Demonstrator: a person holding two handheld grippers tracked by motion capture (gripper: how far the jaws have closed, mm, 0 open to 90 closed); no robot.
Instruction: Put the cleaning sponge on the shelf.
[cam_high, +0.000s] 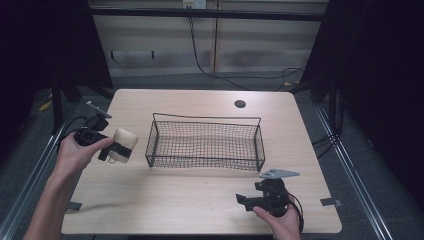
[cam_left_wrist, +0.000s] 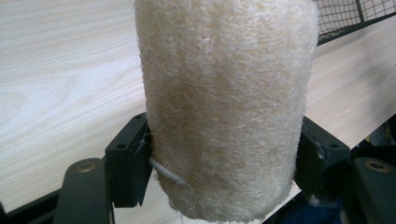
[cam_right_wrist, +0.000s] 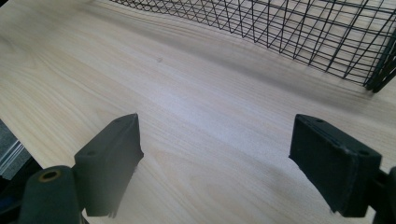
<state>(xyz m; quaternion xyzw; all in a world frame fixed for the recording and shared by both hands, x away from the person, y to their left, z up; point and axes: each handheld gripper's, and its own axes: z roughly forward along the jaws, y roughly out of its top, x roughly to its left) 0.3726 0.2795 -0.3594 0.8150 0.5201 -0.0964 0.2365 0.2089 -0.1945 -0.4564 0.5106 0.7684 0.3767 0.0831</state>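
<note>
Left gripper (cam_high: 116, 148), held in the person's left hand (cam_high: 75, 152) near the left edge of the table (cam_high: 200, 200): jaws clamped on a pale cream loofah roll (cam_high: 123, 145), one black pad against each side of it. In the left gripper view the roll (cam_left_wrist: 224, 107) stands upright between the pads, its fibrous surface coarse and fuzzy, with a thin white string at its lower left where the pad meets it. The grip sits low on the roll; most of its length rises above the jaws. From the high view the roll is off the tabletop, just left of the wire basket (cam_high: 205, 145) and apart from it.

Right gripper (cam_high: 247, 201), in the right hand (cam_high: 280, 222) at the near right edge of the table: jaws spread wide, nothing between them. In the right gripper view the two black pads (cam_right_wrist: 109, 158) stand well apart over bare wood, tilted toward the basket's (cam_right_wrist: 299, 32) near wall.

Basket: black mesh, rectangular, in the middle of the table, between the two grippers and farther back. Round dark hole (cam_high: 240, 104) in the tabletop beyond the basket.
</note>
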